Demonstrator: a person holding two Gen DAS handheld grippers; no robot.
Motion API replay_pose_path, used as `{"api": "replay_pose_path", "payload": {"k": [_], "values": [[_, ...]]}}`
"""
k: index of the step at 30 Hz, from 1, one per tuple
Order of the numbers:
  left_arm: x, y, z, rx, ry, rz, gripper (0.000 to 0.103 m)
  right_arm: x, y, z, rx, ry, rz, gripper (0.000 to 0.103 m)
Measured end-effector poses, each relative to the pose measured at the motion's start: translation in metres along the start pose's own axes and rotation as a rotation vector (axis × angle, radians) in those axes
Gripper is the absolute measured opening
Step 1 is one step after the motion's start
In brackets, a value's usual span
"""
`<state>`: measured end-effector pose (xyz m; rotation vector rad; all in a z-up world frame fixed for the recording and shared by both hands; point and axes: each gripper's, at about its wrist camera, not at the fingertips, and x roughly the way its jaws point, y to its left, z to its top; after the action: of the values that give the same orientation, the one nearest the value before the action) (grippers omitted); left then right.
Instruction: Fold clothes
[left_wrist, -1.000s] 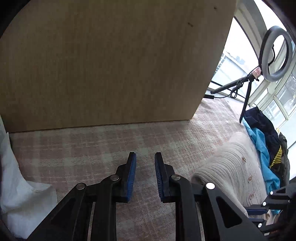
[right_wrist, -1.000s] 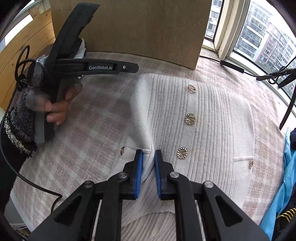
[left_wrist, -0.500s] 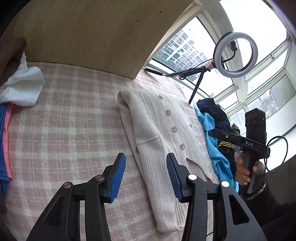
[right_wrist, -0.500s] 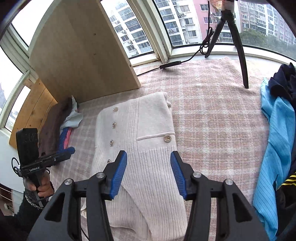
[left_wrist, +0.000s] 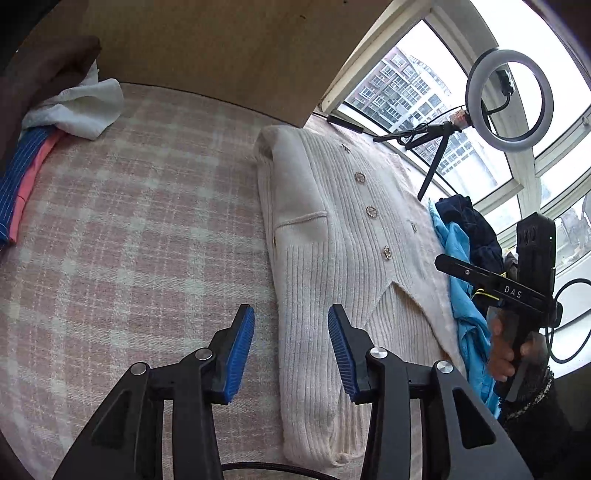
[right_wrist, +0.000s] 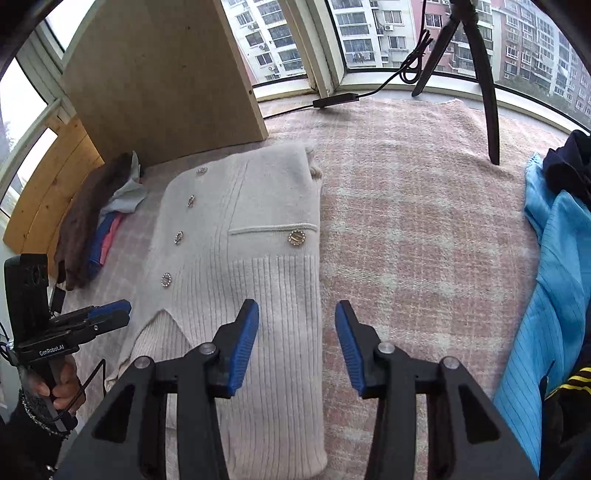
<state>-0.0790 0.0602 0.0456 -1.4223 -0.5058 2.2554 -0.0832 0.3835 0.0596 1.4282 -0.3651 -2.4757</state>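
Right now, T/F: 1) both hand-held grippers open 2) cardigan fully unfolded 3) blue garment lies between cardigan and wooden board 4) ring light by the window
1) True: the left hand-held gripper and right hand-held gripper are both open and hold nothing.
2) False: the cream cardigan has both sides folded in.
3) False: the blue garment lies on the cardigan's other side, away from the wooden board.
4) True: the ring light stands by the window.

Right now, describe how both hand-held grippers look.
Left hand-held gripper and right hand-held gripper: black angular linkage frames, silver rivets, ribbed blue finger pads. White lettering reads GenRobot.AI on the left, DAS on the right. Black cables trail; dark speckled knit cuffs.
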Motion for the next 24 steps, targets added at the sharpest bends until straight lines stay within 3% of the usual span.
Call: {"api": "replay_pose_path", "payload": {"k": [1, 3, 8, 10, 16, 20, 24], "values": [[0.001, -0.001, 0.003, 0.004, -0.006, 0.018, 0.044, 0.0, -0.007, 0.002, 0.017, -0.021, 0.023, 0.069], [0.007, -0.003, 0.007, 0.02, -0.013, 0.058, 0.044, 0.011, -0.014, 0.006, 0.018, 0.007, 0.055, 0.069], [0.024, -0.006, 0.011, 0.001, 0.017, 0.038, 0.045, 0.037, -0.022, 0.001, -0.006, 0.047, 0.093, 0.069], [0.028, -0.009, 0.012, 0.003, 0.029, 0.036, 0.047, 0.039, -0.023, -0.004, -0.016, 0.017, 0.112, 0.069], [0.041, -0.017, 0.012, 0.009, 0.064, 0.029, 0.056, 0.042, -0.008, -0.011, -0.119, -0.016, 0.077, 0.07], [0.049, -0.023, 0.013, 0.014, 0.087, 0.025, 0.056, 0.047, -0.002, -0.008, -0.101, 0.024, 0.129, 0.057], [0.052, -0.033, 0.013, 0.02, 0.087, 0.031, 0.058, 0.053, 0.007, -0.007, -0.136, 0.042, 0.119, 0.058]]}}
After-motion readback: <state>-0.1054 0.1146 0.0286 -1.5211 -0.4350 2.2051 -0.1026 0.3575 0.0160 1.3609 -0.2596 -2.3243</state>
